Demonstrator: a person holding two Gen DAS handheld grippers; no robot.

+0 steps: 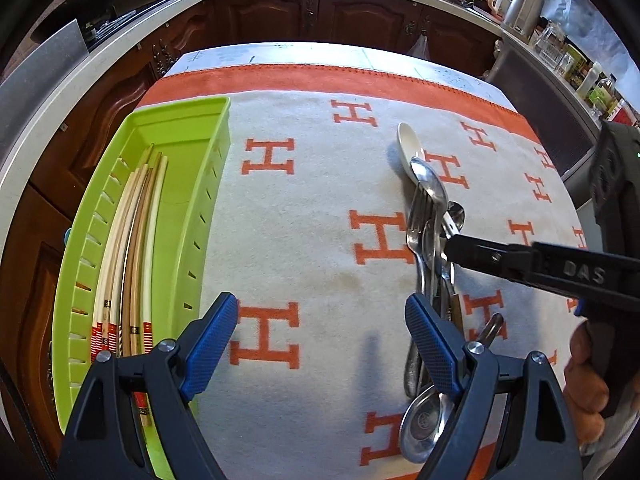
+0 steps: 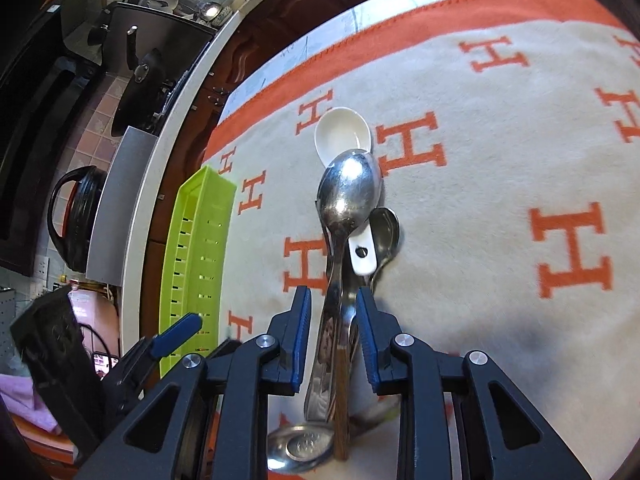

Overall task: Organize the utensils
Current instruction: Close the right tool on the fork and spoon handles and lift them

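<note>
A pile of utensils (image 1: 430, 240) lies on the H-patterned cloth: a white ceramic spoon (image 2: 344, 132), metal spoons (image 2: 348, 192) and a fork (image 1: 418, 216). My right gripper (image 2: 334, 336) straddles the bundled handles. Its blue pads stand narrowly apart, with a sliver of cloth showing beside the left pad. In the left wrist view it reaches in from the right, held by a hand (image 1: 588, 380). My left gripper (image 1: 324, 344) hovers wide open over bare cloth, between the pile and a green tray (image 1: 180, 200) that holds several chopsticks (image 1: 132, 260).
The green tray (image 2: 200, 240) sits at the table's left edge. A round metal spoon (image 1: 424, 428) lies at the pile's near end. Dark wooden cabinets and a pale counter ring the table, with jars (image 1: 560, 52) at the back right and a black pot (image 2: 76, 220) at the left.
</note>
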